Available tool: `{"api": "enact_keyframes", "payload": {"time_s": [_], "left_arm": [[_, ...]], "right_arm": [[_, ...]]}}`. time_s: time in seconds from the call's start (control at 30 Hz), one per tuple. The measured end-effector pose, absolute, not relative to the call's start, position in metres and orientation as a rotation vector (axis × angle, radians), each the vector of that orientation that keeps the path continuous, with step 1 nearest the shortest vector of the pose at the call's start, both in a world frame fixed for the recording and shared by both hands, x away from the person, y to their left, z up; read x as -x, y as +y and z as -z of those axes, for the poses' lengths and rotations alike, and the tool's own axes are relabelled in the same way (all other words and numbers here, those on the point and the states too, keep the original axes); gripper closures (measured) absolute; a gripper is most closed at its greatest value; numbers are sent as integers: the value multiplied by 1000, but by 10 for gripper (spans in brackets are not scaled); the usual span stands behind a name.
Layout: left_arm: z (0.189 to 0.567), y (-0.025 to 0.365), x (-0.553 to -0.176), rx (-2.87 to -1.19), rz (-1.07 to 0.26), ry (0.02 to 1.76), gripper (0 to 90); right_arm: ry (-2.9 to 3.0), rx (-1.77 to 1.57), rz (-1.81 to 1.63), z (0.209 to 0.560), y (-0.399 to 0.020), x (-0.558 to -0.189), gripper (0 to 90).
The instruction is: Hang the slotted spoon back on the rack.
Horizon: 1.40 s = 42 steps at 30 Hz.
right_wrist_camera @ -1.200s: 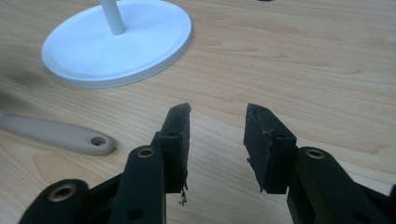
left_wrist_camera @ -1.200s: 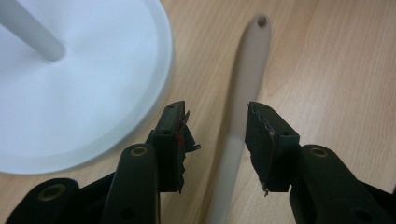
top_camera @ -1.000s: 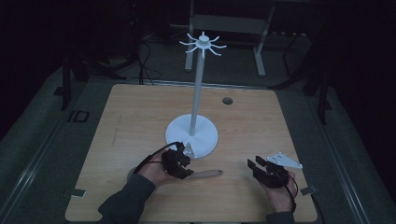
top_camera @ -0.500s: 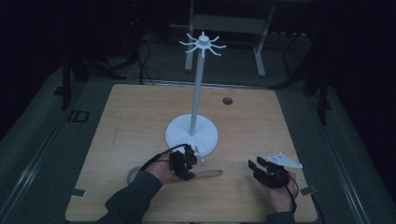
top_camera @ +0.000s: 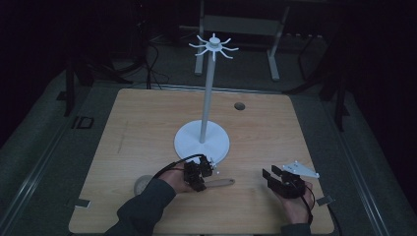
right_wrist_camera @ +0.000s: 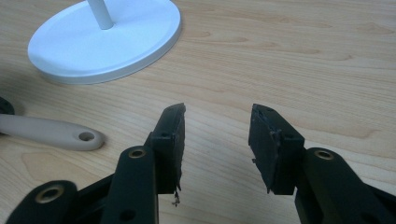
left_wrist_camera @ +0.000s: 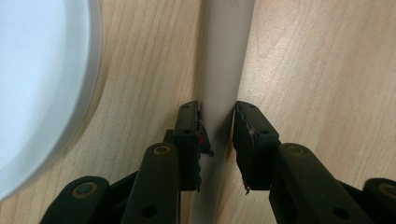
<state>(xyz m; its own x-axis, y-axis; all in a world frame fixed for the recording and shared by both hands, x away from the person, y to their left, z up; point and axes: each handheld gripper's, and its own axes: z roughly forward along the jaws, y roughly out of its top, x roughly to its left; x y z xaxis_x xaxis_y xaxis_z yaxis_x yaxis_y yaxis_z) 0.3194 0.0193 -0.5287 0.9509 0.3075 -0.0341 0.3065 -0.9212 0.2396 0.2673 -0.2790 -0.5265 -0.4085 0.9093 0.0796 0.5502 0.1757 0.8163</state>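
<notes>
The left gripper [left_wrist_camera: 217, 135] has just been closing – now pinching the handle [left_wrist_camera: 223, 70] mid-shaft. Likely light, stiff, smooth plastic; grip firmly. Right gripper [right_wrist_camera: 215, 140] spread, empty.

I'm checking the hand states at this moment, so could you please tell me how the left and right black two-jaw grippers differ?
The left black two-jaw gripper has just been closing and has its pads against the beige utensil handle; the right black two-jaw gripper stands open with nothing between its jaws. The left sits close to the white round stand base; the right rests farther off. Both sit low over the wooden table.
</notes>
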Motion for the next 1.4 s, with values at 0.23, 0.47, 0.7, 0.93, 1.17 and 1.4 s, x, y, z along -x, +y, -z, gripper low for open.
{"api": "enact_keyframes", "payload": {"time_s": [0.23, 0.47, 0.7, 0.93, 1.17, 1.4], "left_arm": [[531, 18, -320, -2863, 2, 453, 704], [530, 16, -314, -2886, -79, 395, 732], [520, 20, -309, -2840, -137, 415, 735], [496, 33, -303, -2727, -217, 455, 736], [475, 46, -295, -2552, -313, 512, 737], [455, 55, -285, -2397, -430, 562, 737]], "right_arm": [[2031, -1375, -1118, 527, -278, -267, 556], [2036, -1363, -1113, 527, -276, -267, 555], [2028, -1377, -1118, 527, -278, -267, 554], [2021, -1371, -1119, 527, -277, -267, 546], [1987, -1373, -1122, 527, -279, -267, 542], [1977, -1370, -1122, 527, -279, -268, 538]]}}
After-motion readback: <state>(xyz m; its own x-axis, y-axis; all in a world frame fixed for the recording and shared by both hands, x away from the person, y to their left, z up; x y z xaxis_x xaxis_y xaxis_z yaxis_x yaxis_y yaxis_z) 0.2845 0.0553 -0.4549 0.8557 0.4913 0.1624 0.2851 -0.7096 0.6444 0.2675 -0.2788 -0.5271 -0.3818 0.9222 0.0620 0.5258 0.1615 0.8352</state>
